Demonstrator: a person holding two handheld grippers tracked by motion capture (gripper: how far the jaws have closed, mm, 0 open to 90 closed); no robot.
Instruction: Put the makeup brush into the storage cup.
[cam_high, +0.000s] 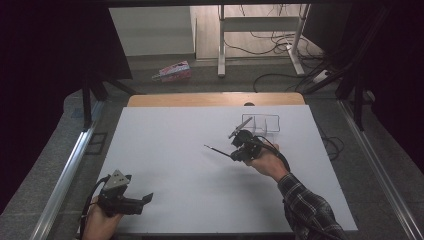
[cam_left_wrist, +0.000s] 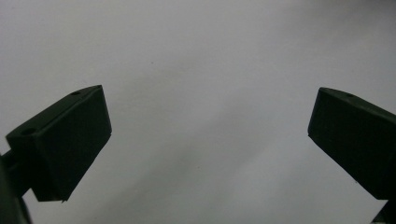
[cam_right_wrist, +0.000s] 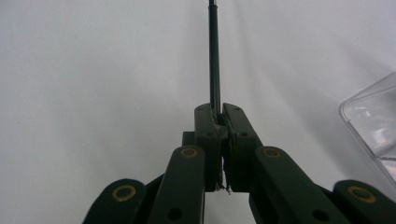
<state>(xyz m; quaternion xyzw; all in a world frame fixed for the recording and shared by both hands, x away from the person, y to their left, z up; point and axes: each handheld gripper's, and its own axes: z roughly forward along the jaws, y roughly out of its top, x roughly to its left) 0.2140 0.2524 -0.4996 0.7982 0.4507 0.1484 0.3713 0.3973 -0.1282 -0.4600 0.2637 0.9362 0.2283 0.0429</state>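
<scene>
Right tool (cam_high: 235, 154), centre-right of the high view, clamps a thin black rod (cam_high: 216, 149) beside a clear plastic box (cam_high: 261, 123); left tool (cam_high: 146, 199), lower left, gapes wide over the white counter (cam_high: 170, 150).

The left gripper (cam_high: 145, 198) rests low at the near left, jaws wide apart — its hand (cam_high: 100, 222) behind. The right gripper (cam_high: 235, 156) sits mid-table, jaws pinched together, held by a hand (cam_high: 267, 162) with a plaid sleeve (cam_high: 307, 210).
</scene>
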